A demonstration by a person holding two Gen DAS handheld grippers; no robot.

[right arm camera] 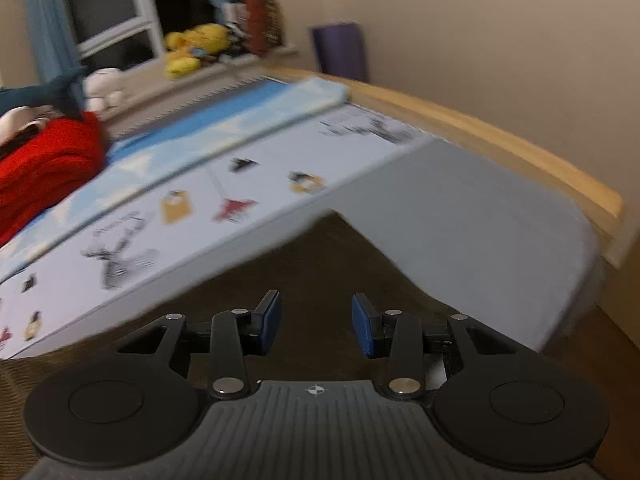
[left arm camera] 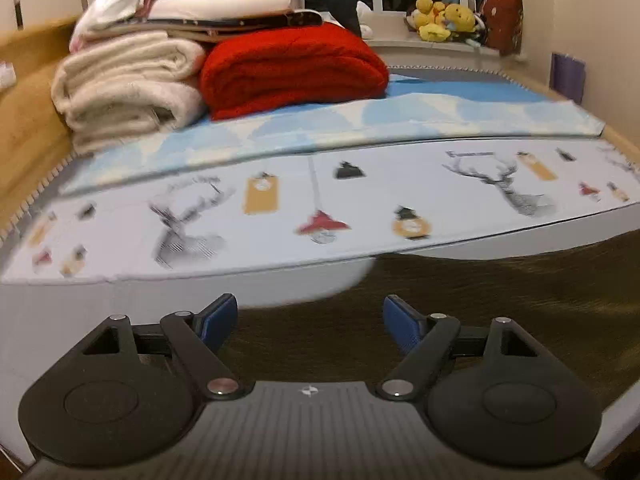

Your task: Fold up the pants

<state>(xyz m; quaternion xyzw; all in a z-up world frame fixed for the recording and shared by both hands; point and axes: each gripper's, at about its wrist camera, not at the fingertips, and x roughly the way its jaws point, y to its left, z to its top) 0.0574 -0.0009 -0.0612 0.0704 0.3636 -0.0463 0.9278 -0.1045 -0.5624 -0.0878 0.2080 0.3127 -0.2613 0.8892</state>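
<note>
Olive-brown ribbed pants (left arm camera: 460, 312) lie on bed's near edge, under both grippers. Left gripper (left arm camera: 310, 320) spread wide, empty; right gripper (right arm camera: 316, 326) part-open, empty too (views blurred). Judgement: pinch one hem corner each, lift evenly, keep clear of deer-print sheet (left arm camera: 280, 200).

One red blanket (left arm camera: 292, 70), two tools (left arm camera: 310, 320).

The right wrist view is smeared throughout; its yellow plush toys (right arm camera: 192, 50) and deer-print sheet (right arm camera: 132, 236) lack detail; the dark olive fabric (left arm camera: 500, 300) (possibly pants) runs off the frame's edge, its shape unreadable; the red blanket (right arm camera: 44, 172) is cut off at left.
</note>
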